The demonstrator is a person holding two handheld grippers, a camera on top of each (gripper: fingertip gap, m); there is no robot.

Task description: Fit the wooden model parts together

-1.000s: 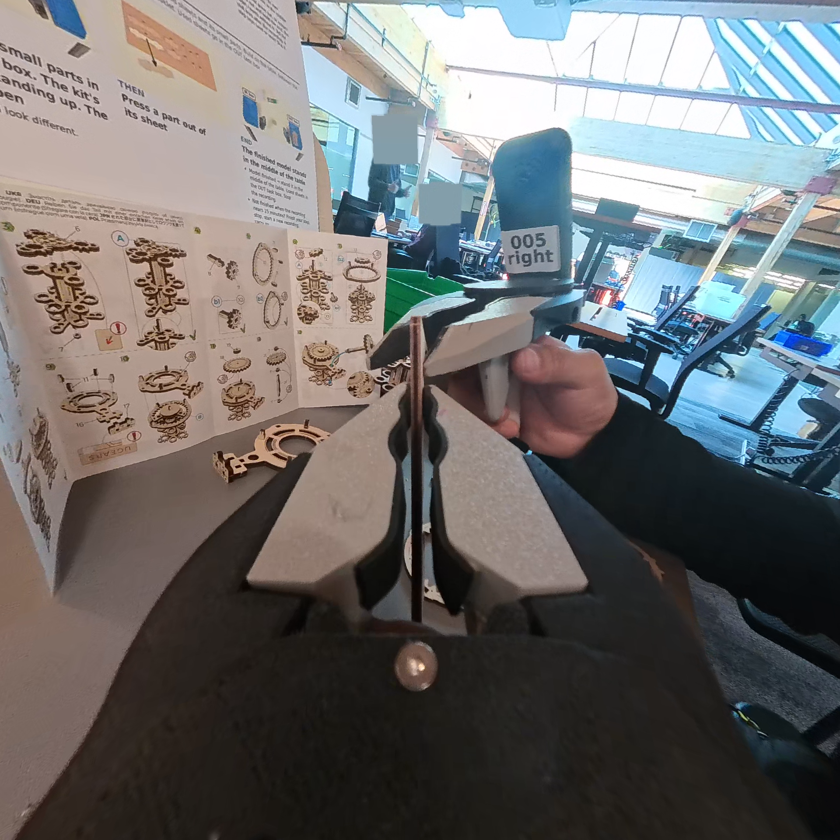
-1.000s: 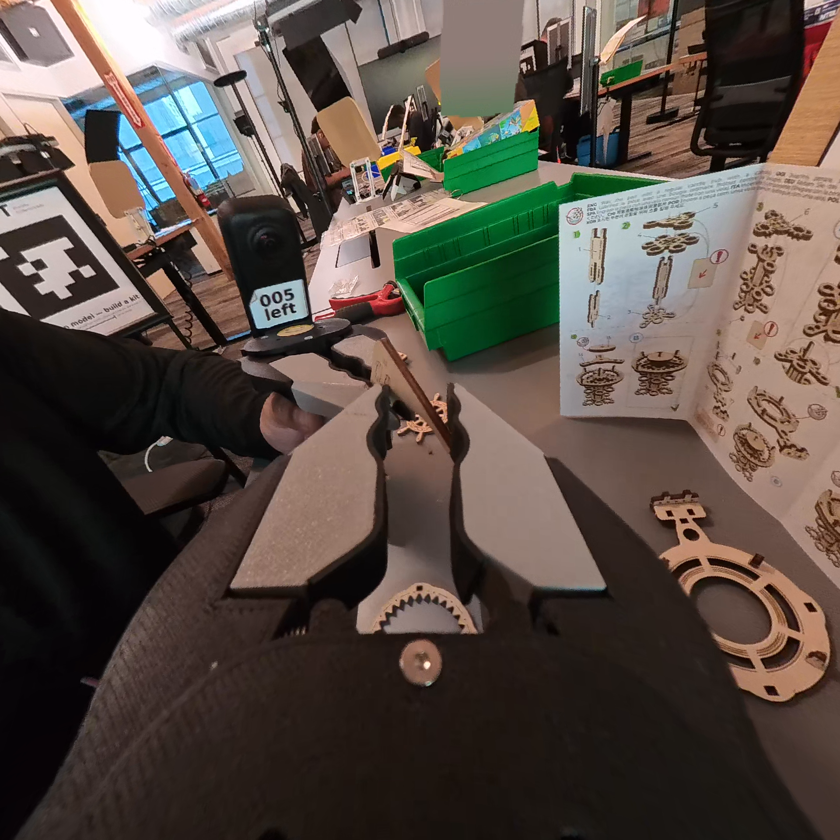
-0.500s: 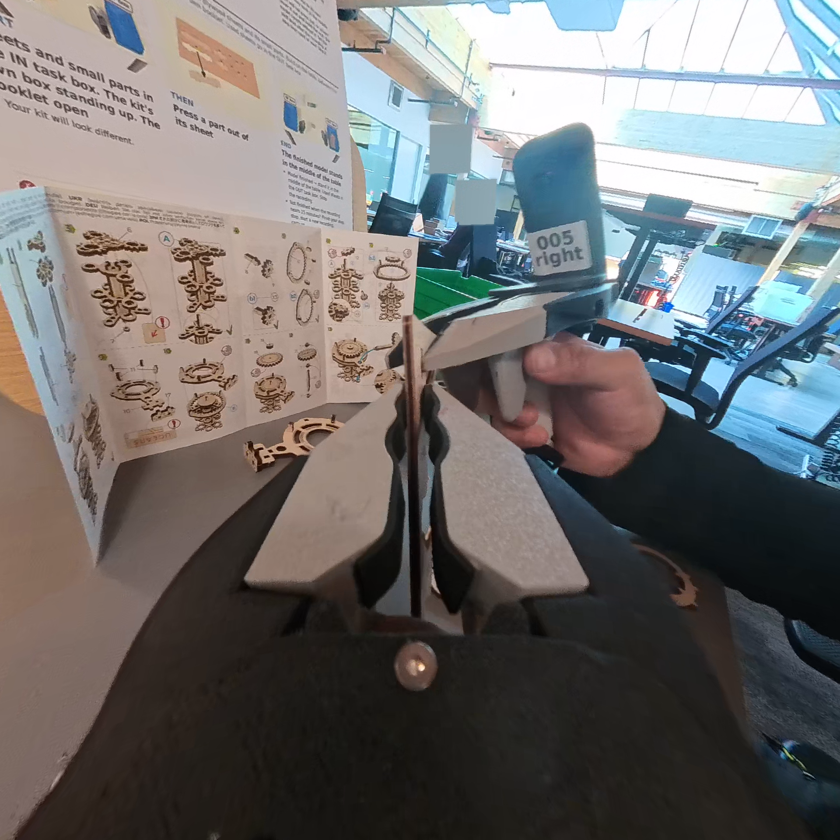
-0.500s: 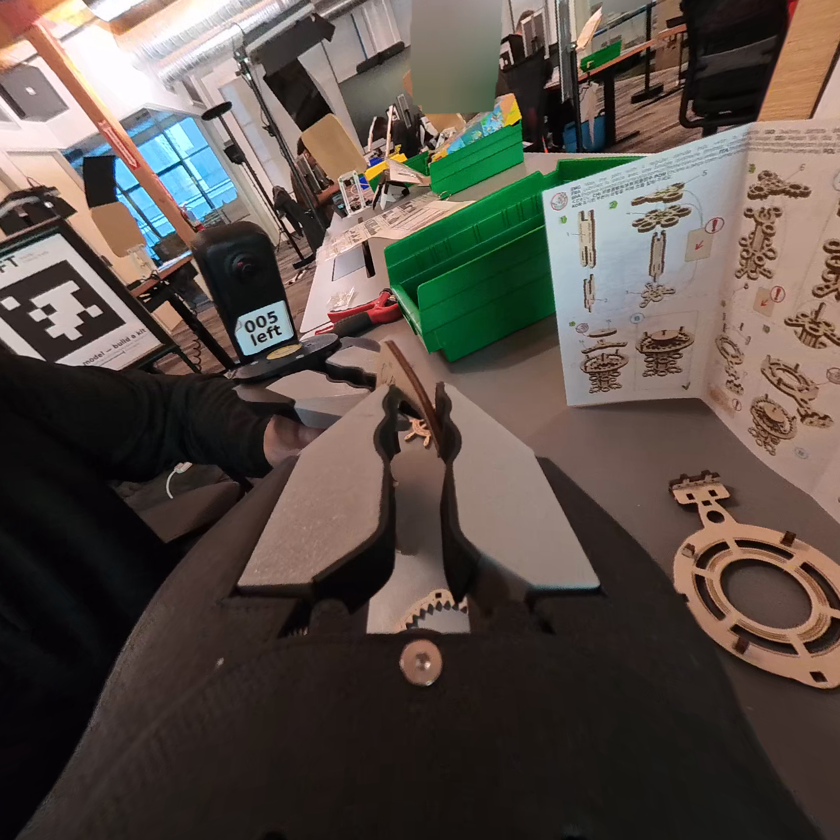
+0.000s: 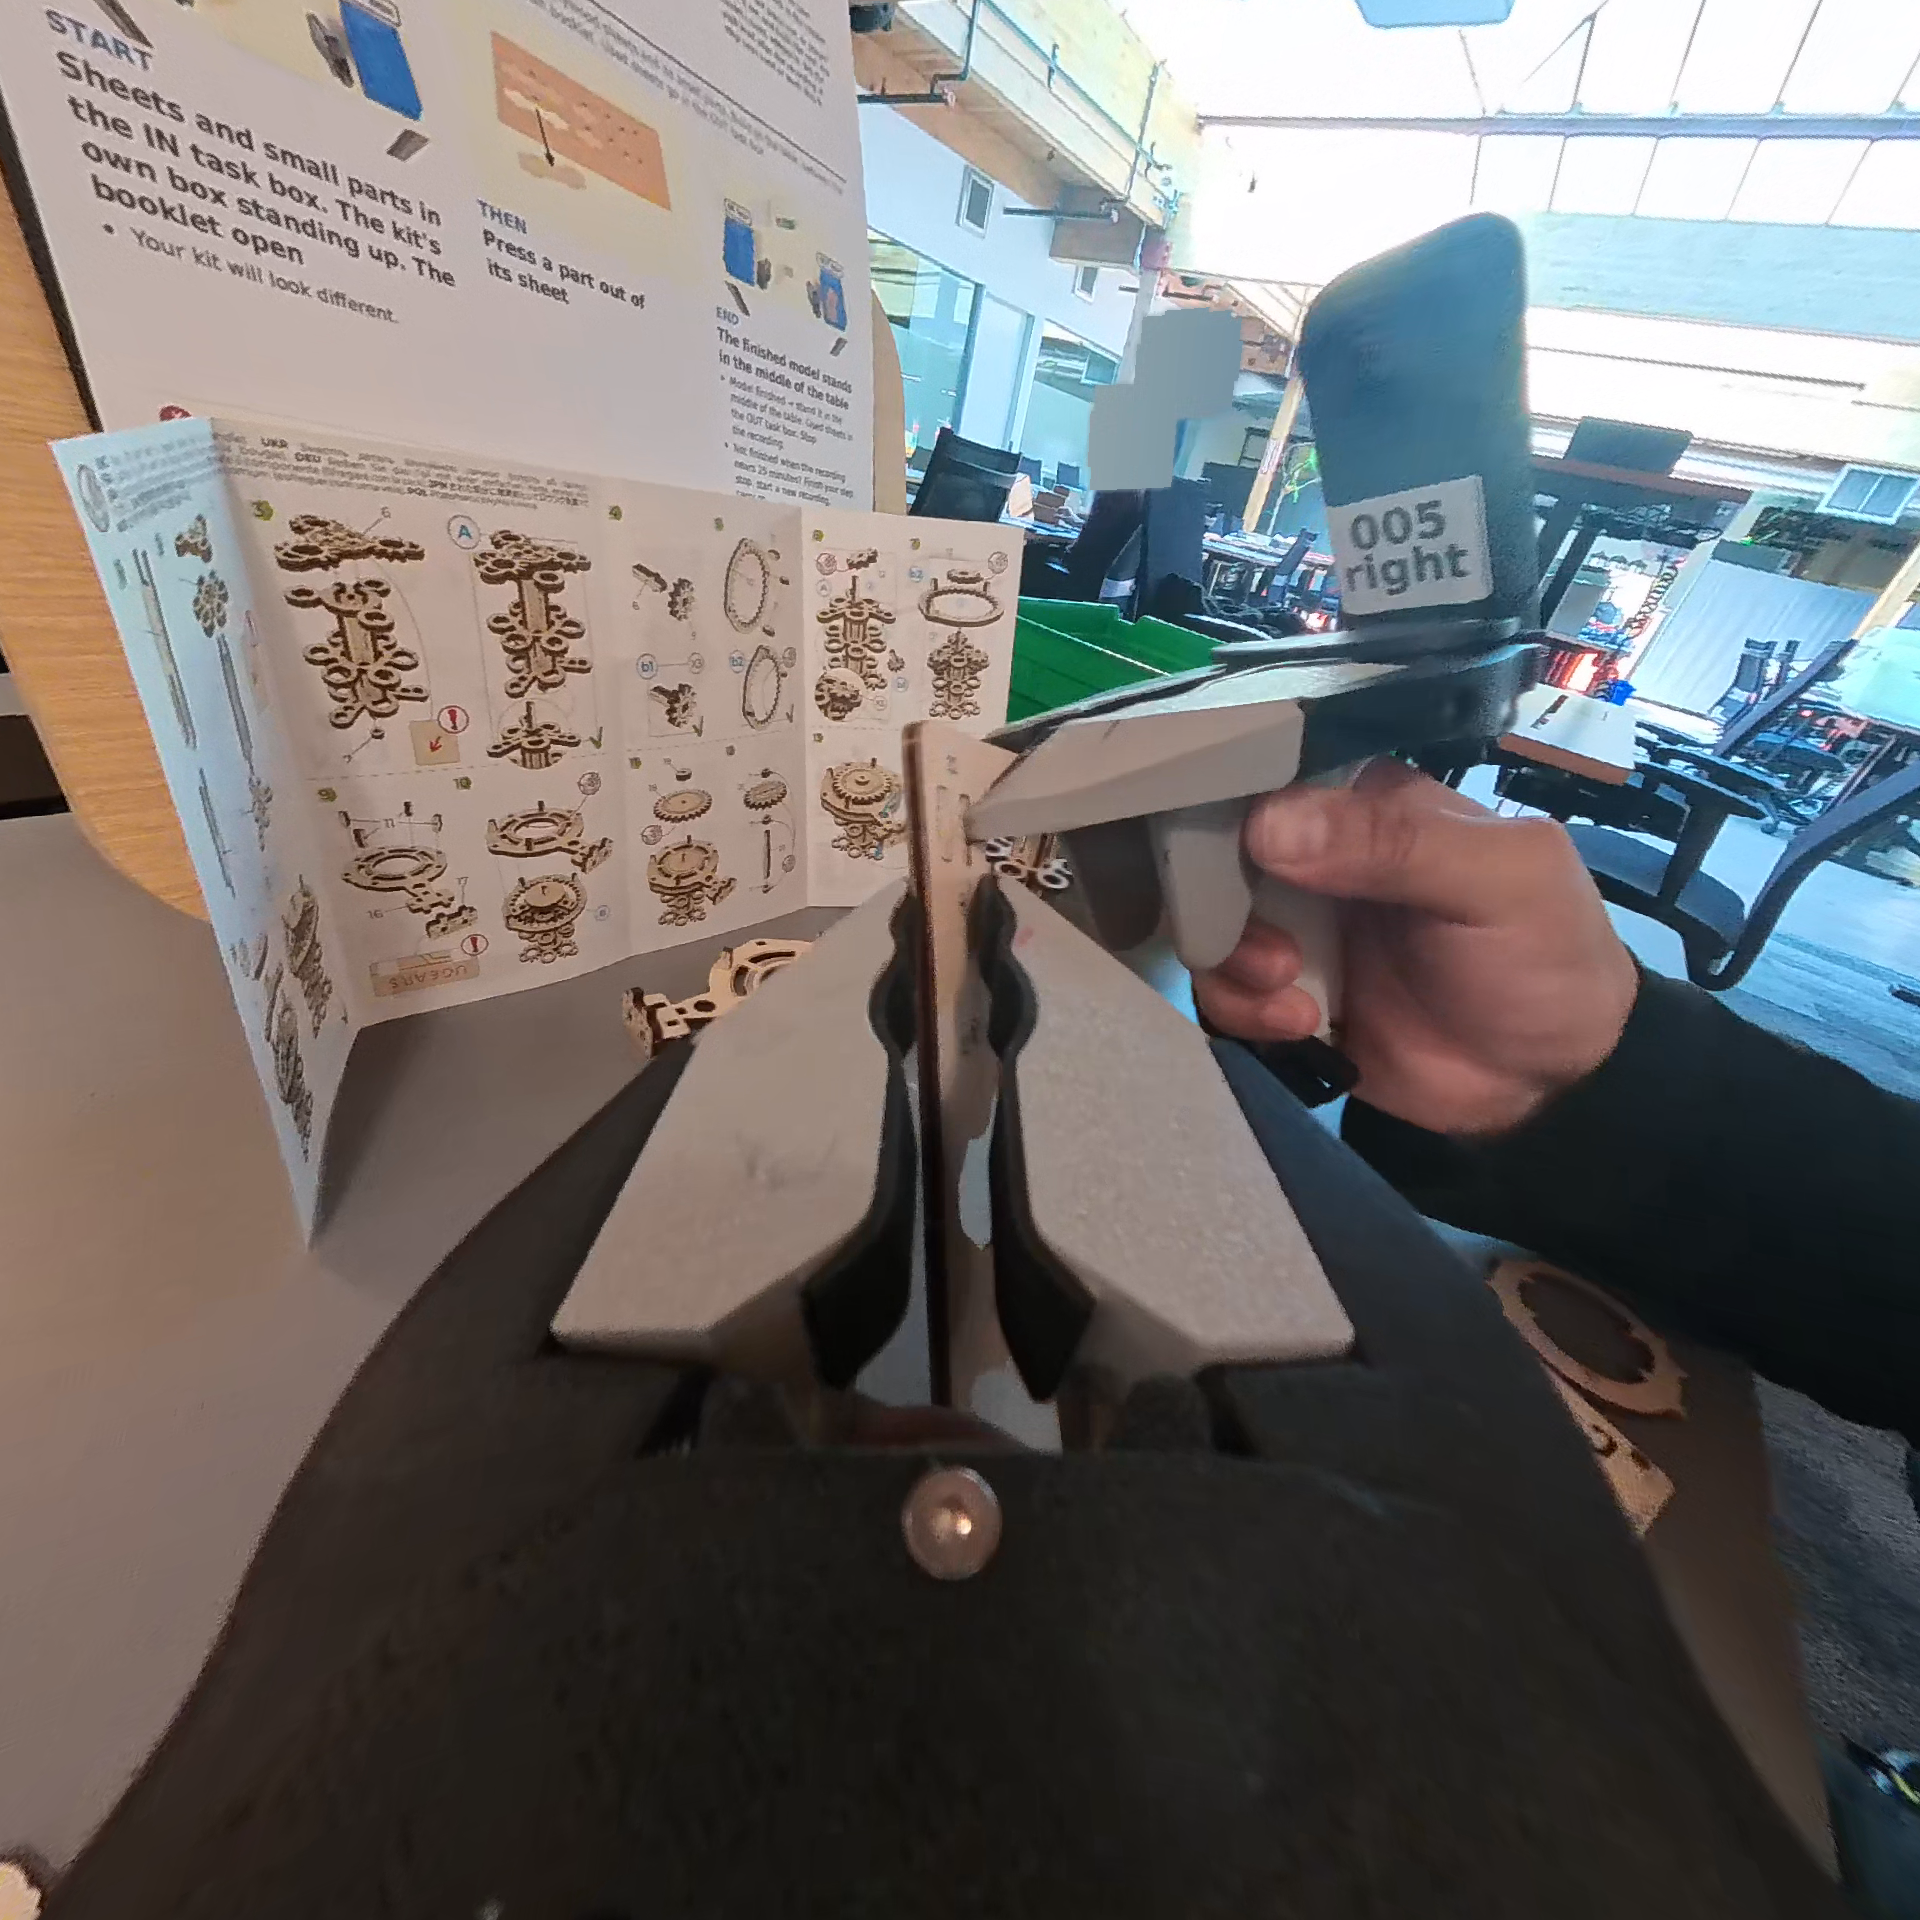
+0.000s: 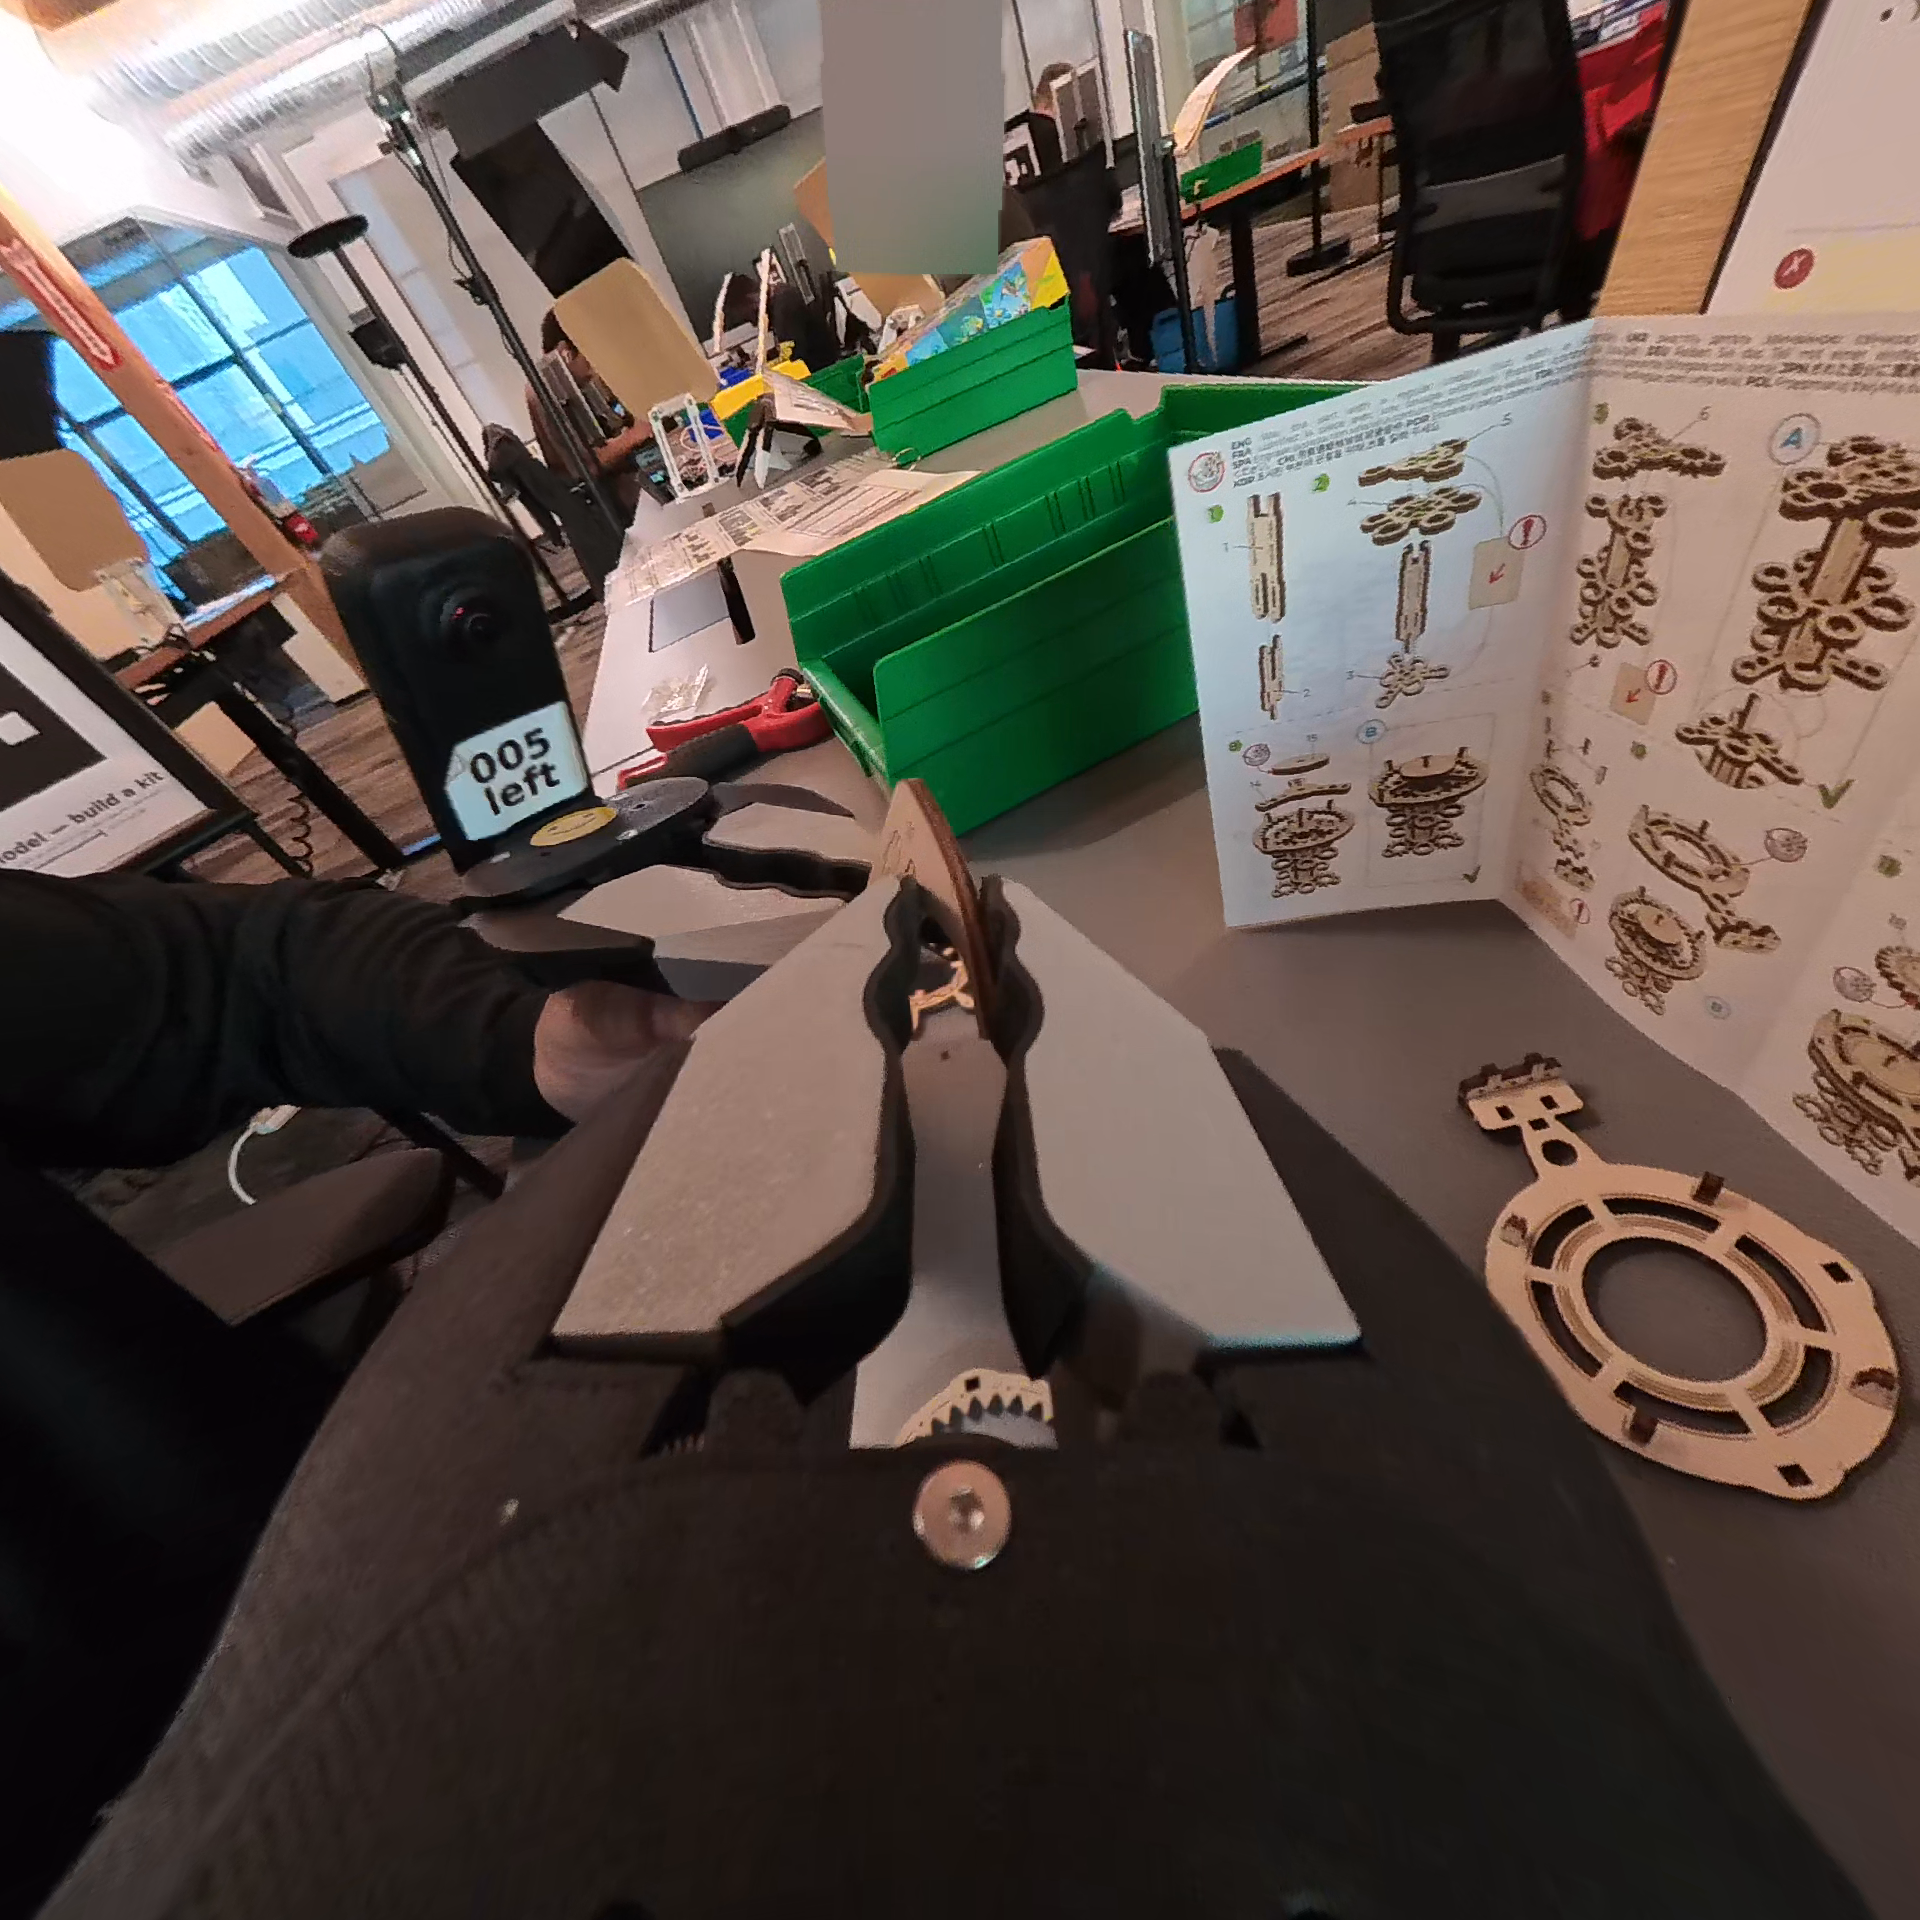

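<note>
We see left gripper clamped on thin wooden sheet, held edge-up, right of the booklet; right gripper tips pinch that sheet's top edge; ring part flat on counter before the booklet

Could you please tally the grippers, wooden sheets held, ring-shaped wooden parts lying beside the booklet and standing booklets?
Grippers: 2, the left gripper and the right gripper
Sheets held: 1, the wooden sheet in the left gripper
Ring parts: 1, the ring-shaped wooden part
Booklets: 1, the standing booklet
Total: 5
</note>
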